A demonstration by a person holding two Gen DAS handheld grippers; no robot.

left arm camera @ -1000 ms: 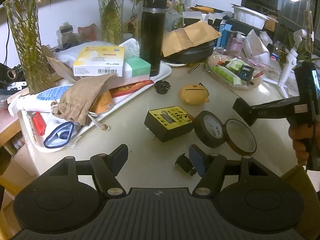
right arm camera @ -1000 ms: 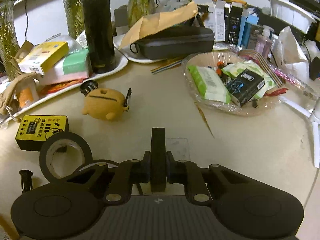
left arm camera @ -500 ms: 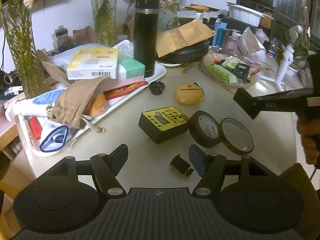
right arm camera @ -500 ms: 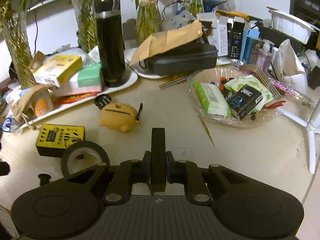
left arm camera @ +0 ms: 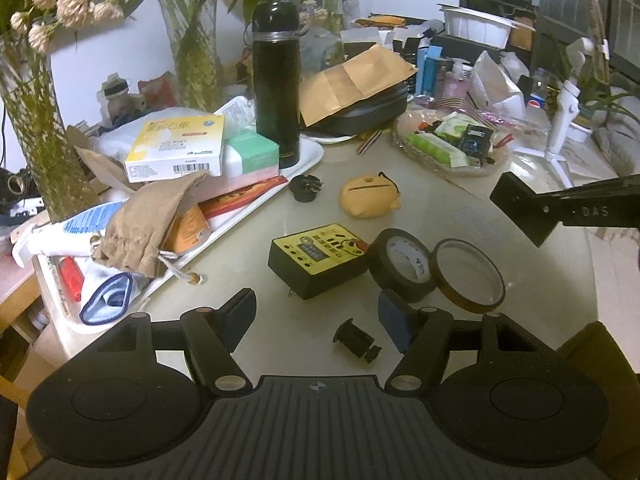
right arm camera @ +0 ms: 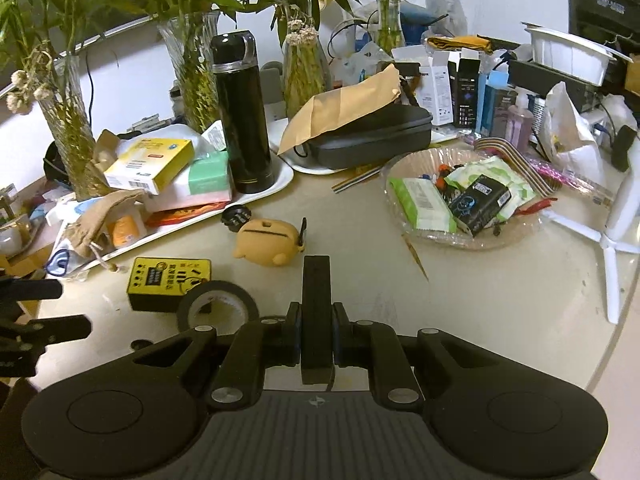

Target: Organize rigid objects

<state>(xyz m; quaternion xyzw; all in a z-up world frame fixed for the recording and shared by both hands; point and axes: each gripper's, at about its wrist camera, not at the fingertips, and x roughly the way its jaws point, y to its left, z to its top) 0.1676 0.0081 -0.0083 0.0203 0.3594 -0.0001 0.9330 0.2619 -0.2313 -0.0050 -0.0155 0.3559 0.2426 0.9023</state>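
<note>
My left gripper (left arm camera: pixel 316 314) is open and empty above the near table edge. A small black plug part (left arm camera: pixel 356 340) lies just before its right finger. Beyond lie a yellow-and-black box (left arm camera: pixel 318 258), a black tape roll (left arm camera: pixel 402 266), a clear amber tape roll (left arm camera: pixel 468 276), a yellow pig-shaped case (left arm camera: pixel 368 198) and a black round cap (left arm camera: pixel 305 188). My right gripper (right arm camera: pixel 316 344) is shut on a flat black bar (right arm camera: pixel 316 312) held upright above the table. The bar also shows in the left wrist view (left arm camera: pixel 560 208).
A white tray (left arm camera: pixel 308 160) at the left holds boxes, a cloth pouch (left arm camera: pixel 148 216) and a tall black flask (left arm camera: pixel 277 84). A clear dish (right arm camera: pixel 464 200) of packets stands at the right. Glass vases, a black case under an envelope (right arm camera: pixel 360 132) and a white stand (right arm camera: pixel 616 232) crowd the back.
Both grippers have pulled back and risen, so more of the table shows. The right gripper still holds the black bar. The left stays open.
</note>
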